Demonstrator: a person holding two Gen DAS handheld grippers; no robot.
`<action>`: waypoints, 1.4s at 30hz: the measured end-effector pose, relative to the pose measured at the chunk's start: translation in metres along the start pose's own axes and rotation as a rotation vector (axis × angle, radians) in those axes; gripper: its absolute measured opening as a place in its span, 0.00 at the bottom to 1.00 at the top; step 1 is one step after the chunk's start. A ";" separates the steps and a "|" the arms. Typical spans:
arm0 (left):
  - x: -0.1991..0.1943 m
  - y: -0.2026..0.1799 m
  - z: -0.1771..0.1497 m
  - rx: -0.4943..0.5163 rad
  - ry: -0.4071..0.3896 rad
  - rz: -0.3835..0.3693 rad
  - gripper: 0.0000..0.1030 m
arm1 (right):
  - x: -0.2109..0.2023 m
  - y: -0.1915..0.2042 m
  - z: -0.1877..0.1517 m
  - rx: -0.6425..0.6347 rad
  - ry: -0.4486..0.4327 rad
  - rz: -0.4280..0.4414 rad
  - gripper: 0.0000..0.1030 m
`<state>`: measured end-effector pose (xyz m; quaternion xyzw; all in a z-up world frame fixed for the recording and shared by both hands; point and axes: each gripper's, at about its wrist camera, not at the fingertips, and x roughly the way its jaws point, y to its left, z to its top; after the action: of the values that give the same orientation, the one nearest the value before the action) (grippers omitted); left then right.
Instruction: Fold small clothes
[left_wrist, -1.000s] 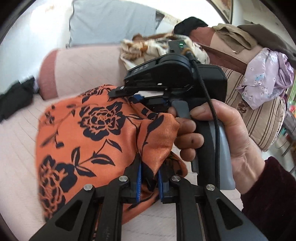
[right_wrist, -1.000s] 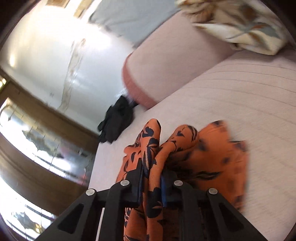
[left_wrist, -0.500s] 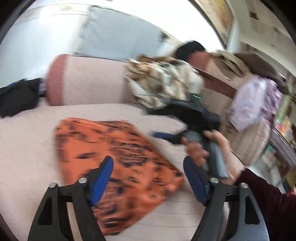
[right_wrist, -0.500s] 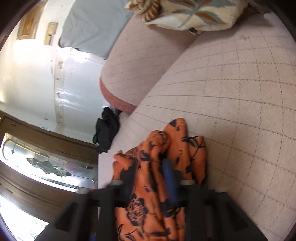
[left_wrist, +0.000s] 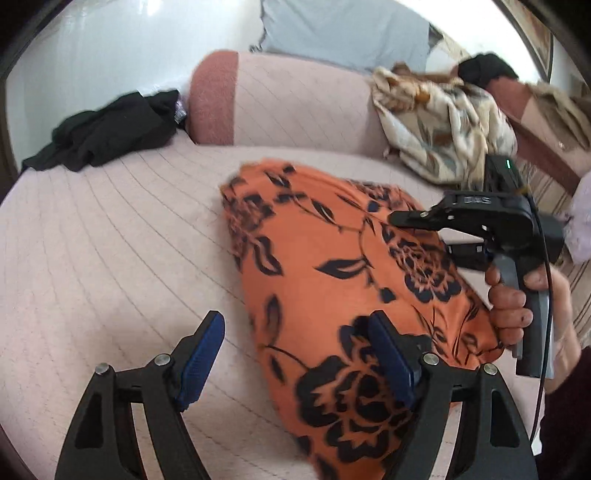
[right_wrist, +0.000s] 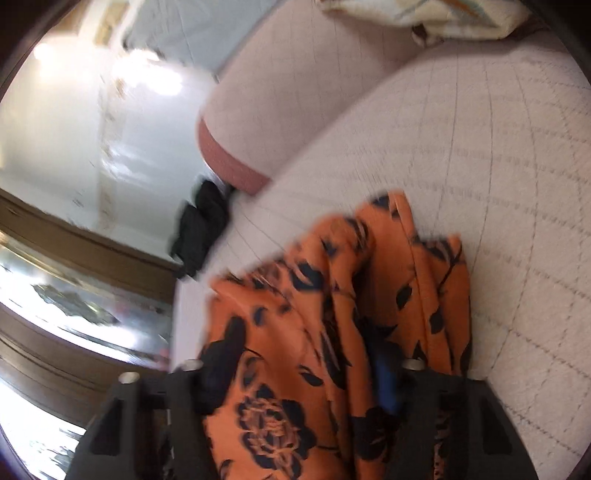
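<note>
Both grippers' fingers (left_wrist: 205, 354) spread wide over orange garment (left_wrist: 332, 280).

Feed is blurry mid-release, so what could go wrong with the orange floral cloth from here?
1. The orange black-flowered garment bunches in ridges between the right gripper's apparently open jaws; fabric may snag when it pulls away.
2. The open left gripper has one blue pad over the cloth and could drag the fold open.

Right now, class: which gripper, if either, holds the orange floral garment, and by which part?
The left gripper is open and holds nothing. The right gripper has the orange floral garment bunched between its spread fingers; whether it grips cannot be told.
</note>
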<state>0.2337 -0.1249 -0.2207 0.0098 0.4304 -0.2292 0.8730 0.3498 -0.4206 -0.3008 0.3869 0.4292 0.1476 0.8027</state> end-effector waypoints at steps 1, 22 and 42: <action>0.006 -0.002 -0.001 -0.004 0.018 -0.014 0.78 | 0.004 0.003 -0.001 -0.022 0.008 -0.043 0.30; 0.005 -0.027 -0.005 0.027 0.070 0.041 0.83 | -0.044 0.021 0.020 -0.080 -0.168 -0.240 0.23; -0.034 -0.013 -0.003 -0.045 -0.010 0.020 0.88 | -0.049 0.049 -0.018 -0.130 -0.101 -0.204 0.22</action>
<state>0.2081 -0.1221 -0.1946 -0.0065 0.4309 -0.2108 0.8774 0.3109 -0.4071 -0.2420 0.2954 0.4147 0.0732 0.8576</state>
